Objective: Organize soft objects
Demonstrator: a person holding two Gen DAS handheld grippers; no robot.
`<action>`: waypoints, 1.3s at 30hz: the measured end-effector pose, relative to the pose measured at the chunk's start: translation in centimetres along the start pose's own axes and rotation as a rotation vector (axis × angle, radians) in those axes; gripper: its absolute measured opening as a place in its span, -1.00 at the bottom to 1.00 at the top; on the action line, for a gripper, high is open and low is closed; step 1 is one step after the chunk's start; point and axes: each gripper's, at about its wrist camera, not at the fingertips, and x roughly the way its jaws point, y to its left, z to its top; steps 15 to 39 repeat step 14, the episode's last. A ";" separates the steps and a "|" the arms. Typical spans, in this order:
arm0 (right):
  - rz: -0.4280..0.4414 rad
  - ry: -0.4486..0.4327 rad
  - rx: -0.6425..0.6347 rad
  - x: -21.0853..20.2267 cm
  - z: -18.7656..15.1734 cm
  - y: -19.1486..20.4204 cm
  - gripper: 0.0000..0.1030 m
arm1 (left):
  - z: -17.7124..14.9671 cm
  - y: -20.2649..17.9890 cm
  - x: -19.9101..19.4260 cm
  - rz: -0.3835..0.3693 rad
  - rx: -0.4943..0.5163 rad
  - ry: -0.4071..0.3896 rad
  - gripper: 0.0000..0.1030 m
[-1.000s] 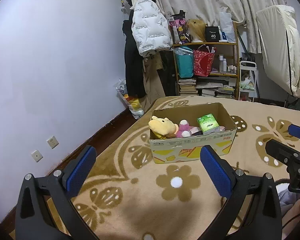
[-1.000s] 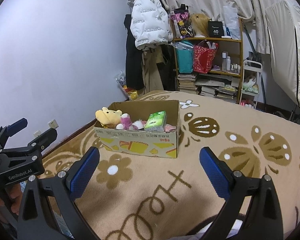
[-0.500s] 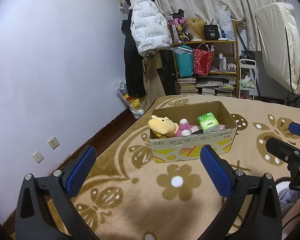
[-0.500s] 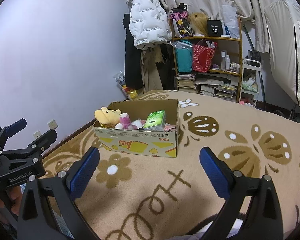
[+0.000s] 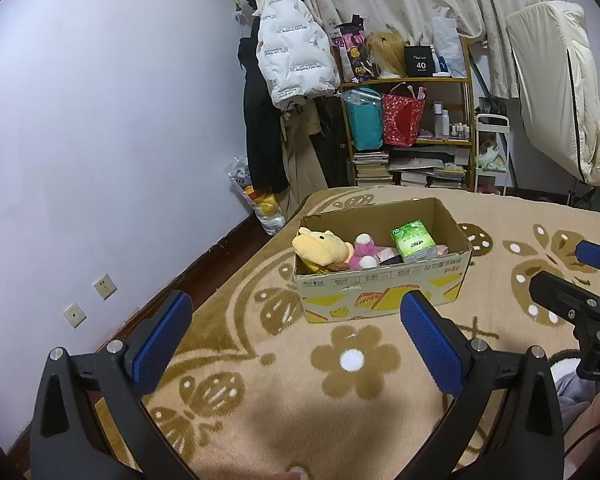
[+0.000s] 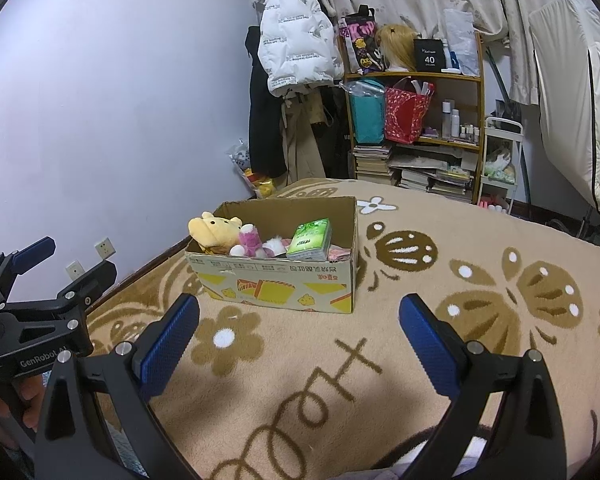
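Note:
A cardboard box (image 5: 384, 286) (image 6: 276, 282) stands on the beige flowered blanket (image 5: 352, 360). Inside it lie a yellow plush bear (image 5: 320, 246) (image 6: 214, 230), a pink and white plush toy (image 5: 362, 250) (image 6: 252, 242) and a green tissue pack (image 5: 414, 240) (image 6: 310, 238). My left gripper (image 5: 296, 332) is open and empty, well short of the box. My right gripper (image 6: 298, 330) is open and empty, also short of the box. Each gripper shows at the edge of the other's view (image 5: 580, 276) (image 6: 48, 268).
A lilac wall (image 5: 100, 120) with sockets runs on the left. Coats (image 5: 292, 60) hang at the far corner beside a cluttered wooden shelf (image 5: 412, 120). A cream chair (image 5: 556, 100) stands far right. The blanket (image 6: 460, 280) spreads around the box.
Both views have shifted slightly; the box sits marginally higher and closer in frame. Both grippers stay open and empty.

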 end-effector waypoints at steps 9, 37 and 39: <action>0.000 0.000 0.001 0.0 0.0 -0.1 1.00 | -0.1 0.0 0.0 0.000 0.000 0.002 1.00; -0.001 0.000 0.001 0.0 0.0 0.0 1.00 | -0.4 0.0 0.1 -0.001 -0.006 -0.004 1.00; -0.001 0.000 0.001 0.0 0.0 0.0 1.00 | -0.4 0.0 0.1 -0.001 -0.006 -0.004 1.00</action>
